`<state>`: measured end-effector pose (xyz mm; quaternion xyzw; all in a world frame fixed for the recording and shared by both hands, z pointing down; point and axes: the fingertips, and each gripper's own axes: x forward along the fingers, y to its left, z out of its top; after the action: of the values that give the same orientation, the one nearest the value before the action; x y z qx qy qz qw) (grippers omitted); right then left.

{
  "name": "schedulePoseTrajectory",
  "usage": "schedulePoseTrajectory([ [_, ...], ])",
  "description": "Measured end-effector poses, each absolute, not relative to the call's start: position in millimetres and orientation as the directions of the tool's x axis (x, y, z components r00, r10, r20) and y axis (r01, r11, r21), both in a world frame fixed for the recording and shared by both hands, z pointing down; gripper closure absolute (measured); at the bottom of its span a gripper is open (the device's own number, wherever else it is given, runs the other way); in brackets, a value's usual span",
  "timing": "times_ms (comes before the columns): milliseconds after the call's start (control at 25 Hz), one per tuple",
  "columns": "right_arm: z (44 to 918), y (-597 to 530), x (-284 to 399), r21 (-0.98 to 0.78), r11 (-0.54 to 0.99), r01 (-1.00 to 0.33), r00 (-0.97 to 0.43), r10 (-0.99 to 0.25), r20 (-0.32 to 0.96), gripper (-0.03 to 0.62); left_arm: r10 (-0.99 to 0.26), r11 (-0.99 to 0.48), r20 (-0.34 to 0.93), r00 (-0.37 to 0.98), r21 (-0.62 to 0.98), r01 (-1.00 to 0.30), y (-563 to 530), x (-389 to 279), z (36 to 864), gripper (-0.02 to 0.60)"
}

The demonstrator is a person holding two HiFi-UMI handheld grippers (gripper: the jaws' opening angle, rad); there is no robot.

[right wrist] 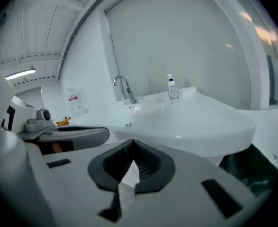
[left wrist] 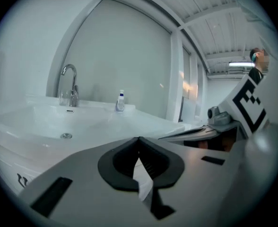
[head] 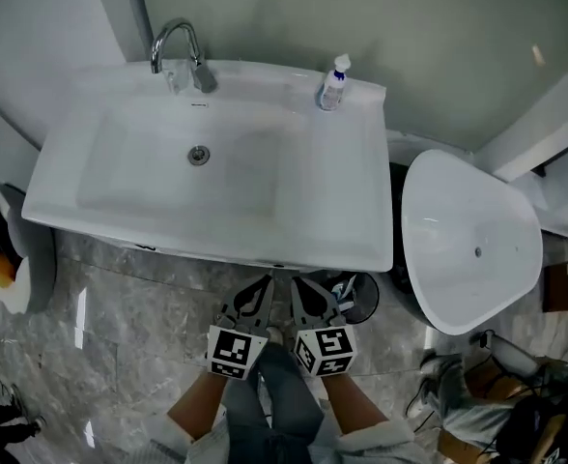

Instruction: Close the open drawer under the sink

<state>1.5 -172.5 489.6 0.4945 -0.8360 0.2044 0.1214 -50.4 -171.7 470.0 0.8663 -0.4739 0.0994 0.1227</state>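
I hold my left tongs [head: 261, 286] and my right tongs [head: 301, 288] side by side at the 6 o'clock edge of the white sink [head: 361, 232], tips pointing toward 12 o'clock and just short of its front rim. Each pair is pressed together at the tips with nothing between them; each gripper view shows the dark pads meeting in a point. The two pairs lie close to each other but do not touch.

The drawer is under the sink, straight ahead of my tongs. From above, the sink's rim covers it, so I cannot tell how far out it stands.

On the sink, the chrome faucet [head: 175, 44] stands at 11 o'clock and a small bottle with a blue collar [head: 333, 84] stands upright at 1 o'clock. The drain [head: 199, 155] sits left of the bowl's centre. At 3 o'clock of the sink, well clear of it, is a white oval basin [head: 429, 259]. Grey marbled floor [head: 120, 327] spreads beneath me.
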Motion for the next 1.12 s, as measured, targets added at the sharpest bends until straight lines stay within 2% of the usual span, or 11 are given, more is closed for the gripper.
schedulePoseTrajectory([
  [280, 385.4, -176.1, -5.5, -0.232, 0.498, -0.836, -0.548, -0.784, 0.293, 0.583, -0.822, -0.522, 0.197, 0.535, 0.117, -0.845, -167.3, -51.0, 380.4, 0.566],
  [600, 307.3, -173.7, -7.1, -0.156, 0.574, -0.804, -0.594, -0.764, 0.25, 0.585, -0.81, -0.576, 0.078, 0.582, 0.084, -0.813, -160.7, -41.1, 279.0, 0.566],
  [960, 243.5, -148.8, -7.6, -0.147, 0.646, -0.749, -0.662, -0.729, 0.172, 0.585, -0.831, -0.554, -0.012, 0.556, 0.089, -0.827, -133.9, -54.8, 209.2, 0.566],
  [1120, 228.1, -137.9, -6.3, -0.152, 0.666, -0.73, -0.683, -0.713, 0.156, 0.585, -0.837, -0.546, -0.014, 0.547, 0.089, -0.833, -126.5, -58.0, 196.5, 0.566],
])
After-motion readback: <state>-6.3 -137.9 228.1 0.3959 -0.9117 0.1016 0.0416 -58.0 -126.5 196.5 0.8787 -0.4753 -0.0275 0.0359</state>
